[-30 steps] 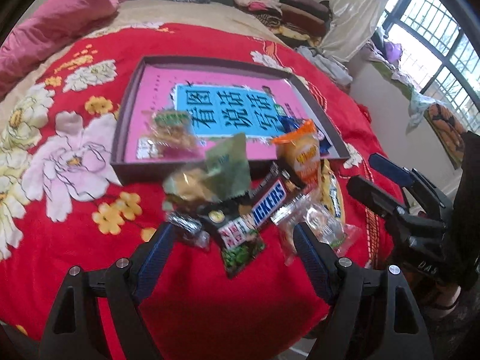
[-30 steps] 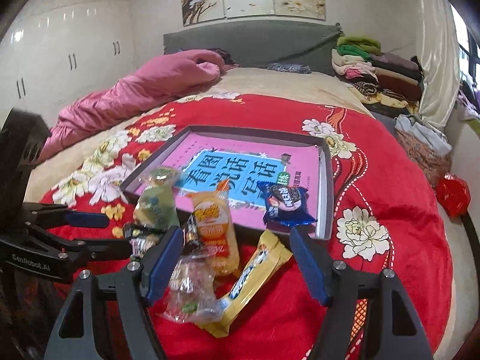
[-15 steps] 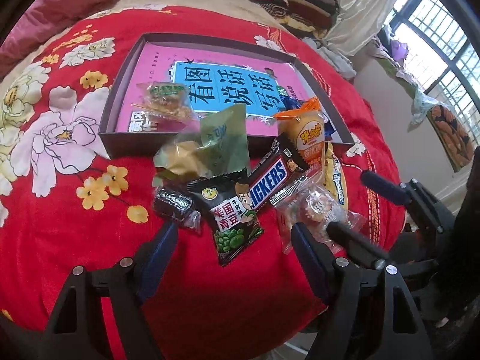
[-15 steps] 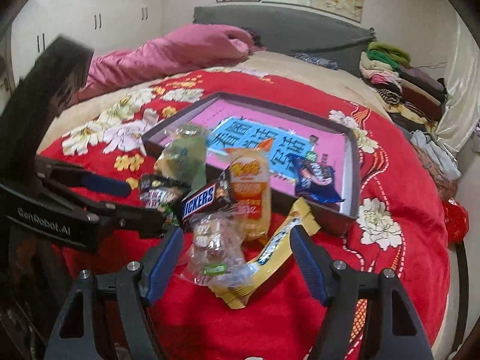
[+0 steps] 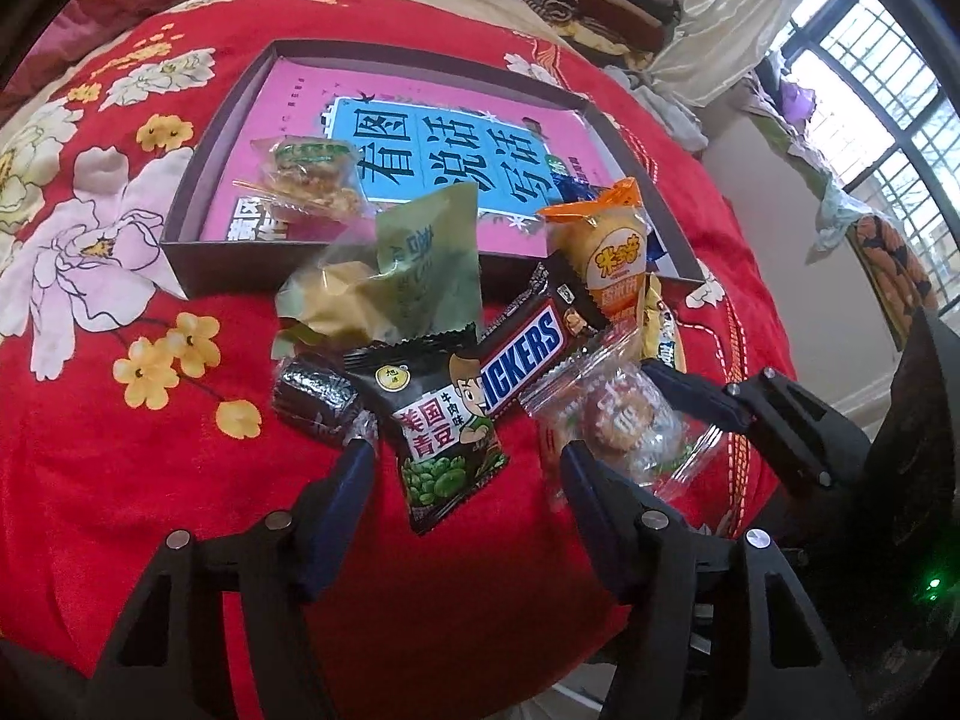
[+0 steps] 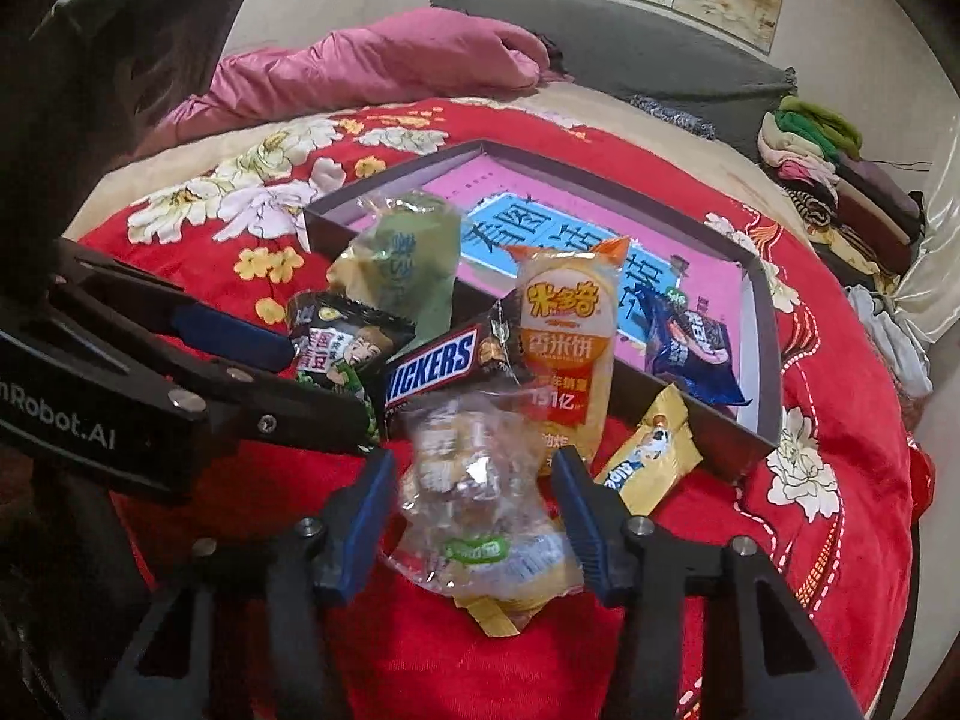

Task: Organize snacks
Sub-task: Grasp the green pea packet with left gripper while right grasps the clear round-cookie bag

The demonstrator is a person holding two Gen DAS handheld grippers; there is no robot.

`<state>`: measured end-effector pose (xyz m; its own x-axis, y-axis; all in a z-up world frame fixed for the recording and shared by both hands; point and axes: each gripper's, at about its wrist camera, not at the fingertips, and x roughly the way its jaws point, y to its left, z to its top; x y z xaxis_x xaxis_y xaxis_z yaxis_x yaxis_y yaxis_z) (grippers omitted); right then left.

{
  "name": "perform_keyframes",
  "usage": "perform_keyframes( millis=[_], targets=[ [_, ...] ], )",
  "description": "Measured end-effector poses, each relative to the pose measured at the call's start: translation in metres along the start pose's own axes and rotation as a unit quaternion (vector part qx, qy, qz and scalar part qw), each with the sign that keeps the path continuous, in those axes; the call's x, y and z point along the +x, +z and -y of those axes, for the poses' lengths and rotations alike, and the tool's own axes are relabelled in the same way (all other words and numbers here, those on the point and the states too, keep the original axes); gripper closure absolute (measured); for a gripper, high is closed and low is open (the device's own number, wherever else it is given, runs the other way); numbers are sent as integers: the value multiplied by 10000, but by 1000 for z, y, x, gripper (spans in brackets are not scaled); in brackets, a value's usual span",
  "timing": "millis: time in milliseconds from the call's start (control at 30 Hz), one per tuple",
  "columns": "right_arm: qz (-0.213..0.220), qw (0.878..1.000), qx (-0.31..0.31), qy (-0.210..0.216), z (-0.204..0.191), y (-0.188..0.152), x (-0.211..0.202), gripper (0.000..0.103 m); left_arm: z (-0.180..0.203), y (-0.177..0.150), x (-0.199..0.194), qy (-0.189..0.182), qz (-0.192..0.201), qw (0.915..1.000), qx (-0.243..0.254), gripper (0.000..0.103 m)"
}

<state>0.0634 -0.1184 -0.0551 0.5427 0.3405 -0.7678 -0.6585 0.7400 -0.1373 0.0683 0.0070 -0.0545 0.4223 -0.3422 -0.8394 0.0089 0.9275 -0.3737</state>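
A pile of snacks lies on the red bedspread in front of a dark tray (image 5: pixel 198 252) with a pink book inside. My left gripper (image 5: pixel 468 468) is open around the black green-pea packet (image 5: pixel 444 420). Beside it lie a Snickers bar (image 5: pixel 522 360), a green packet (image 5: pixel 420 276), an orange rice-cracker pack (image 5: pixel 612 258) and a small dark candy (image 5: pixel 312 402). My right gripper (image 6: pixel 474 480) is open around a clear cookie bag (image 6: pixel 474 480). A yellow bar (image 6: pixel 648 456) lies to its right. The tray (image 6: pixel 762 420) holds a blue packet (image 6: pixel 690 348) and a clear cookie pack (image 5: pixel 312 180).
The bed edge is close below both grippers. A pink quilt (image 6: pixel 372 66) lies at the bed's head and folded clothes (image 6: pixel 840 180) are stacked at the far right. A window (image 5: pixel 888 60) is on the right.
Both grippers have moved forward and down into the pile. The left now brackets the green-pea packet and the right brackets the clear cookie bag. Both stay open.
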Motion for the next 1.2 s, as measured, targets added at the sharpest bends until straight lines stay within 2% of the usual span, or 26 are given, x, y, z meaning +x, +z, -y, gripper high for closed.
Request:
perform_keyframes(
  millis=[100, 200, 333, 567, 633, 933, 1200],
  targets=[
    [26, 10000, 75, 43, 3, 0, 1, 56, 0, 2, 3, -2, -17, 10000, -52, 38],
    [42, 9998, 198, 79, 8, 1, 0, 56, -1, 4, 8, -22, -61, 9999, -145, 39],
    [66, 9995, 283, 124, 11, 0, -2, 57, -6, 6, 14, 11, -122, 9993, -344, 54],
    [198, 9986, 421, 238, 16, 1, -10, 59, -14, 13, 24, -115, -193, 9977, -643, 55],
    [231, 9984, 443, 283, 17, 2, -12, 62, -14, 14, 27, -61, -173, 9978, -635, 65],
    [163, 9986, 415, 296, 15, 1, -8, 62, -13, 12, 25, -217, -143, 9979, -597, 67],
    [429, 9956, 625, 545, 21, 2, -23, 62, -4, 8, 2, -390, 32, 9985, -389, 67]
  ],
)
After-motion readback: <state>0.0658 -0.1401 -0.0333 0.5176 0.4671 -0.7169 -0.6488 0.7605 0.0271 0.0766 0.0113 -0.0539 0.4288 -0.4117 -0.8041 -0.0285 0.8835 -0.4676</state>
